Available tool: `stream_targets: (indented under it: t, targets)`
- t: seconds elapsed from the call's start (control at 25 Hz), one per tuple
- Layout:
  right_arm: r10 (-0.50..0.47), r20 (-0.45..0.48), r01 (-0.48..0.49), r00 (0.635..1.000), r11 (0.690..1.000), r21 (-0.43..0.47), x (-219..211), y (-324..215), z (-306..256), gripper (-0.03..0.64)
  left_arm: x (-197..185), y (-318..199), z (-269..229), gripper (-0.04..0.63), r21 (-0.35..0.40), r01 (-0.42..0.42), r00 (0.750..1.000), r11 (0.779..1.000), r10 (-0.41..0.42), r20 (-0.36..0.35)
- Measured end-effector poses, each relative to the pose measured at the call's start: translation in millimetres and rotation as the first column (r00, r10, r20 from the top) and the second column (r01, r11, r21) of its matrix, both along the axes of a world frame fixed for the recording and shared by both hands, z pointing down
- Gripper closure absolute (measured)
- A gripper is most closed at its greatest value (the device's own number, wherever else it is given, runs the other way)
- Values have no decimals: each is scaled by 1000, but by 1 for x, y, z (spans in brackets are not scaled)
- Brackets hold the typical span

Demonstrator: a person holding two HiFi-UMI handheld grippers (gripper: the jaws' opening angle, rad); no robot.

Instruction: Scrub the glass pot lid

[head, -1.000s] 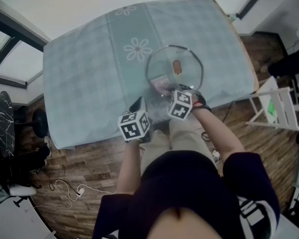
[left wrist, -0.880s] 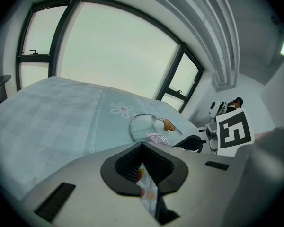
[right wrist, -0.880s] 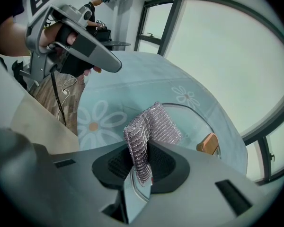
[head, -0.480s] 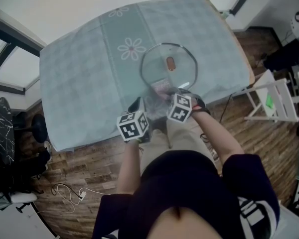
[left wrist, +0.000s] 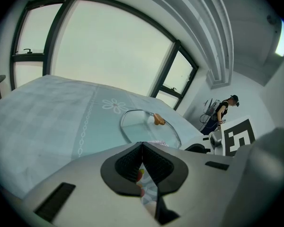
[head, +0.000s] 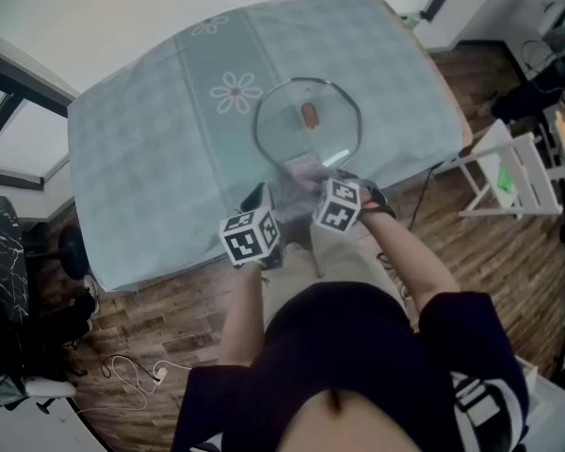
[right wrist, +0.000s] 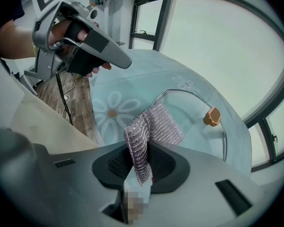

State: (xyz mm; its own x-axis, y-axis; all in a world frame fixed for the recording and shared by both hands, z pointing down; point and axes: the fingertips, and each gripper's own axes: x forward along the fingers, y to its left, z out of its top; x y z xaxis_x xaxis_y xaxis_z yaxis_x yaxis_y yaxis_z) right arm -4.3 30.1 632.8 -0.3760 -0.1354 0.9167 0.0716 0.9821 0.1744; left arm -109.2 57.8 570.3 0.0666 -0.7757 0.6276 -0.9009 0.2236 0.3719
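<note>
The glass pot lid (head: 306, 121) with its brown knob (head: 309, 114) lies flat on the pale blue tablecloth (head: 151, 149). My right gripper (head: 320, 181) is shut on a silver mesh scrubber (right wrist: 154, 126), which sticks out over the lid's near rim (right wrist: 199, 122); the knob (right wrist: 211, 116) is beyond it. My left gripper (head: 261, 199) hovers at the table's near edge, left of the lid, jaws shut with nothing in them. From the left gripper (left wrist: 142, 148) the lid (left wrist: 149, 126) lies just ahead. The right gripper view shows the left gripper (right wrist: 118, 60) in a hand.
The near table edge (head: 198, 257) runs under both grippers, with wooden floor below. A white folding frame (head: 508, 172) stands to the right of the table. Dark equipment (head: 5, 243) sits at the far left. A person (left wrist: 222, 112) stands far off by the window.
The head view has swung, so the table and lid sit further left and up in the frame. Both grippers keep almost the same places at the lid's near edge.
</note>
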Motion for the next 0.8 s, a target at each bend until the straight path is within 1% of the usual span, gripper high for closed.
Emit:
stream_targets:
  t: [0.16, 0.44, 0.6, 0.8]
  targets:
    - [18, 3, -18, 1000, 1000, -16, 10, 4, -1, 537, 6, -1, -2, 595, 1, -13, 1000, 1000, 13, 6]
    - [40, 3, -40, 999, 999, -17, 21, 9, -2, 537, 14, -3, -6, 595, 3, -33, 999, 999, 33, 14]
    - [68, 48, -67, 997, 998, -15, 21, 6, -11, 537, 16, -6, -7, 595, 3, -41, 999, 999, 41, 17]
    - [134, 102, -135, 986, 991, 1, 29, -3, -30, 537, 23, -13, -10, 595, 7, -53, 999, 999, 52, 12]
